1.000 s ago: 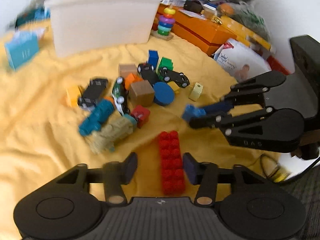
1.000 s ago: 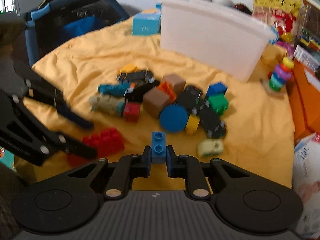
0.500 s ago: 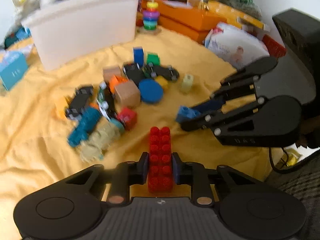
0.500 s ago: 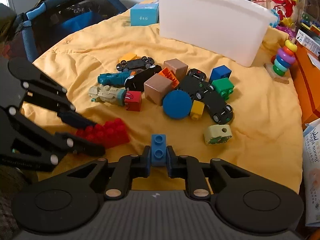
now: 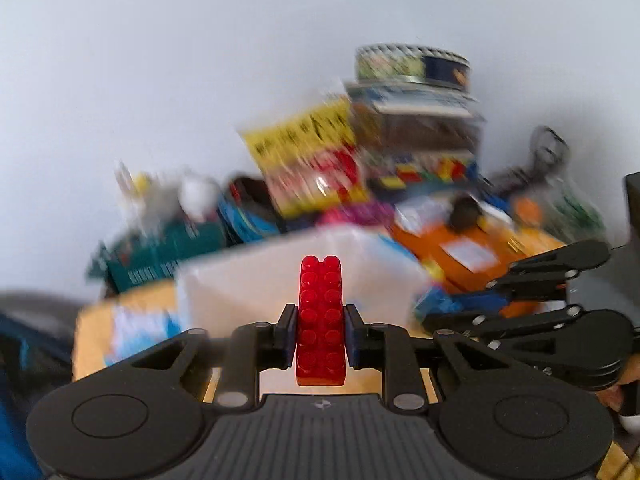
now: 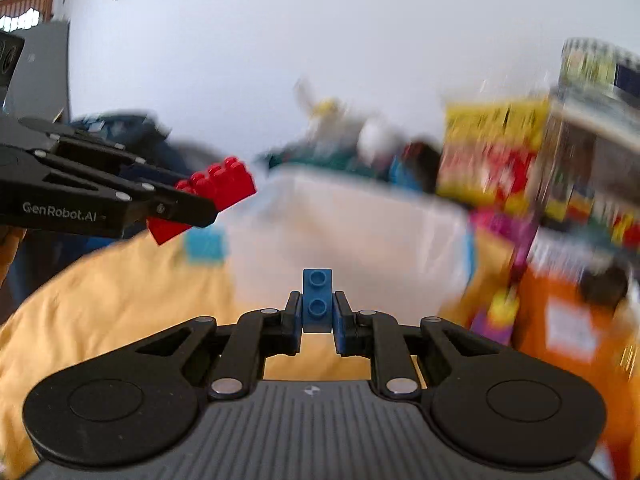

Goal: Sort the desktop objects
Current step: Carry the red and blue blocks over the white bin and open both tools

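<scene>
My left gripper [image 5: 319,328] is shut on a long red brick [image 5: 320,320] and holds it in the air in front of the white plastic bin [image 5: 256,284]. It also shows at the left of the right wrist view [image 6: 192,208] with the red brick [image 6: 216,188] sticking out. My right gripper [image 6: 317,312] is shut on a small blue brick [image 6: 317,300], also lifted and facing the white bin [image 6: 352,240]. It shows at the right of the left wrist view [image 5: 436,312]. Both views are blurred by motion.
The yellow cloth [image 6: 112,300] lies below. Behind the bin are piled toy boxes, a yellow bag [image 5: 308,160] and an orange box [image 5: 460,256]. A small light blue box [image 6: 204,246] sits left of the bin. The toy pile is out of view.
Both grippers have lifted off the cloth and tilted up toward the white bin, each carrying its brick. One second ago the left gripper was open around the red brick; it has closed on it.
</scene>
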